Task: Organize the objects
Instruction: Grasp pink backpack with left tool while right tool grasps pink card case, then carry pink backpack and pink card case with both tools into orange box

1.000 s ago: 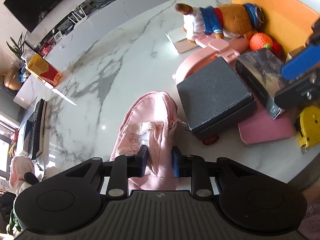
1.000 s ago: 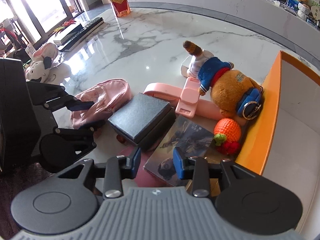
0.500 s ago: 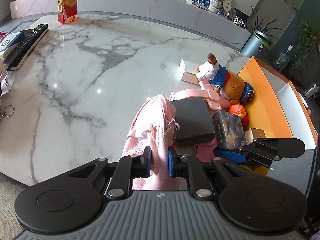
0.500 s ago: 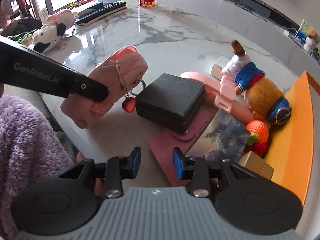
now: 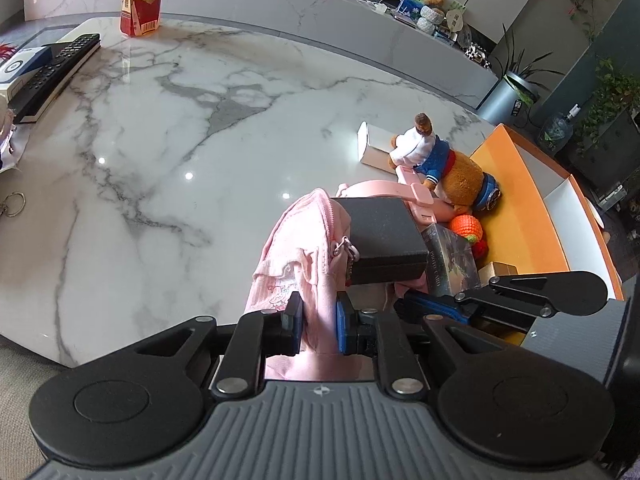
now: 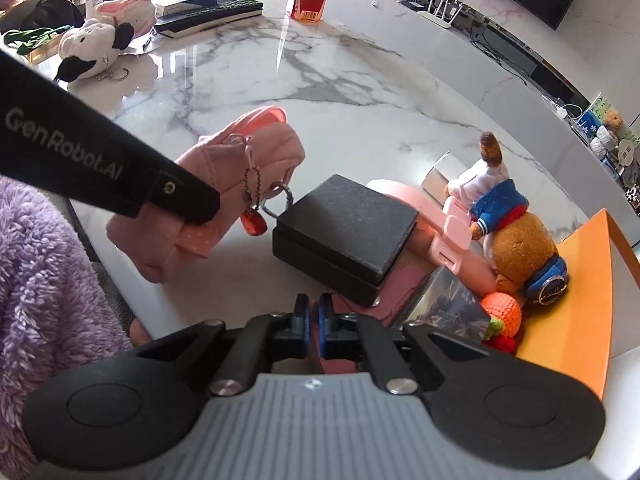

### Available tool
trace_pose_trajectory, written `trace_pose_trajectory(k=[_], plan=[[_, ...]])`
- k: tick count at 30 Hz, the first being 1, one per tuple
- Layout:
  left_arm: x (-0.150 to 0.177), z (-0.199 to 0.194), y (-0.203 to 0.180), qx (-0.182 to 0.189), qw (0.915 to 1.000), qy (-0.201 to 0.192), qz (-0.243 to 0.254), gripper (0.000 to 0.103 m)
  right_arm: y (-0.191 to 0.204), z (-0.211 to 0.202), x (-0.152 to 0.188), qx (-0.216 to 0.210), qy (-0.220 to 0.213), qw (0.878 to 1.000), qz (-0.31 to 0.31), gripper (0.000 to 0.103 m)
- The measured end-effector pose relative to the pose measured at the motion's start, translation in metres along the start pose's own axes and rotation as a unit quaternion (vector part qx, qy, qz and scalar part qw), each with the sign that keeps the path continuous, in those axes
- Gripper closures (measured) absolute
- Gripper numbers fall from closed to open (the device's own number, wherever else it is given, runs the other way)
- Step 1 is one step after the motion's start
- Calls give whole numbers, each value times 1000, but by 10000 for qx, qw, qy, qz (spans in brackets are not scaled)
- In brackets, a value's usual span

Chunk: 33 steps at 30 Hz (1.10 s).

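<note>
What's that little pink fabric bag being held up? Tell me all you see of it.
The small pink fabric pouch looks soft and quilted, with a zip along its top edge and a faint printed picture on one side. A bead chain with a red charm hangs from it. The left tongs pinch its lower end; its top rests against the black textured box.

Left gripper point(image 5: 318, 328): angled down over the marble table point(image 5: 168, 168) near edge, pads clamped on the pink pouch point(image 5: 304, 248), which hangs lifted off the table. Right gripper point(image 6: 314, 326): just beside it at the same edge, also angled down, jaws fully closed on the pink flat item point(image 6: 340, 356). Purple fleece sleeve point(image 6: 44, 280) behind left gripper
</note>
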State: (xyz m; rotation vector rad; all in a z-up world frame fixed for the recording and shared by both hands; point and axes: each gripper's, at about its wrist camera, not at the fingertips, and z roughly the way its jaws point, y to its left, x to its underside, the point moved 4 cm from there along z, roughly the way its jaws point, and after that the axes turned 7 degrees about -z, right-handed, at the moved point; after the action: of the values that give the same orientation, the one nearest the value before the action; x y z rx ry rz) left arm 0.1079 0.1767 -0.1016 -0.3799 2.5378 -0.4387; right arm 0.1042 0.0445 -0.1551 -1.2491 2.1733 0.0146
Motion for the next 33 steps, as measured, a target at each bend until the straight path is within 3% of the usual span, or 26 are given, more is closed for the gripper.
trace_pose_trajectory(k=[3, 8, 11, 14, 17, 22, 26, 29, 31, 33], plan=[[6, -6, -2, 50, 9999, 16, -125, 84, -6, -25, -2, -34, -299, 9993, 203, 102], [20, -14, -8, 308, 9982, 146, -484, 84, -25, -62, 6, -548, -604, 9893, 1209, 103], [33, -12, -16, 594, 9951, 364, -700, 84, -33, -78, 25, -827, -548, 9781, 1828, 102], [50, -8, -32, 649, 9944, 485, -686, 84, -33, -91, 51, -1013, -476, 9662, 2320, 101], [60, -3, -44, 669, 9938, 502, -736, 84, -28, -101, 72, -944, -408, 9652, 2404, 100], [70, 10, -56, 921, 9880, 787, -963, 84, -29, -102, 112, -1067, -88, 9522, 2861, 101], [78, 20, -66, 989, 9878, 771, -918, 84, -32, -102, 125, -1074, -117, 9485, 2979, 100], [80, 22, -71, 1046, 9877, 764, -882, 84, -40, -107, 124, -936, -278, 9475, 3046, 91], [81, 22, -72, 1045, 9882, 727, -847, 84, -48, -108, 122, -986, -382, 9408, 3222, 77], [81, 21, -72, 987, 9894, 681, -813, 84, -52, -103, 119, -931, -338, 9404, 3252, 71]])
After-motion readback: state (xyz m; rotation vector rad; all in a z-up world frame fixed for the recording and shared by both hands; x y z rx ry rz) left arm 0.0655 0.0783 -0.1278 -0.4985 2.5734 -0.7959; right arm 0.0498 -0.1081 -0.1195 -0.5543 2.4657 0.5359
